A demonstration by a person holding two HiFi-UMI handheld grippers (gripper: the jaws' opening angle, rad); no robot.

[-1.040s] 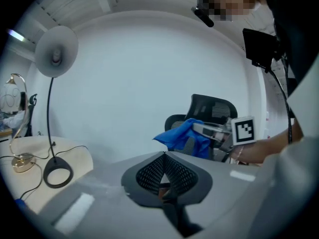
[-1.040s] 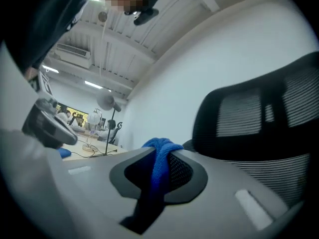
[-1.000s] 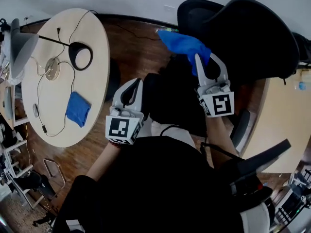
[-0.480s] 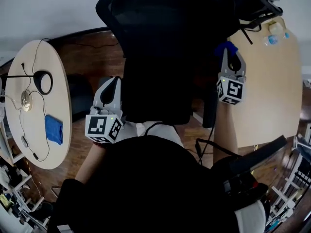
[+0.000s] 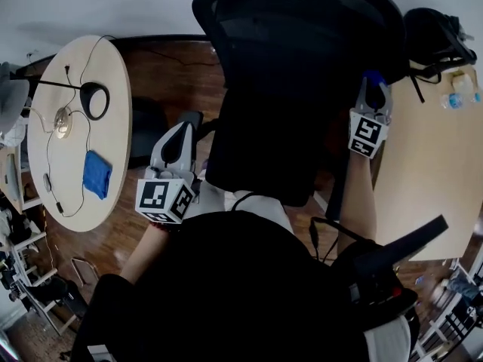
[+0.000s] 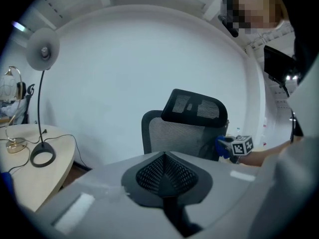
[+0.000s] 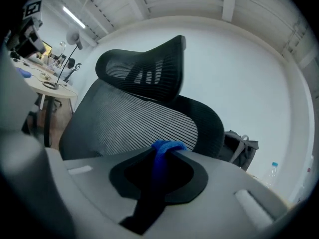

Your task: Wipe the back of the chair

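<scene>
The black mesh chair [image 5: 294, 89] stands right in front of me, its back [image 7: 124, 123] toward me and its headrest [image 7: 144, 68] on top. My right gripper [image 5: 375, 83] is at the right edge of the chair's back, shut on a blue cloth [image 7: 163, 156] that bunches out past the jaw tips. My left gripper [image 5: 183, 130] hangs left of the chair, a little apart from it, shut with nothing in it. From the left gripper view the chair [image 6: 184, 128] is further off, and the right gripper [image 6: 234, 146] shows beside it with the cloth [image 6: 222, 144].
A round table [image 5: 113, 96] at left carries a lamp base [image 5: 94, 100], cables and a second blue cloth [image 5: 96, 173]. A desk [image 5: 434, 172] at right holds water bottles [image 5: 460, 96] and a black bag [image 5: 438, 32]. Wooden floor lies between.
The chair has turned so its back faces me. My right gripper carried the cloth from over the seat to the back's right edge. The left gripper has hardly moved.
</scene>
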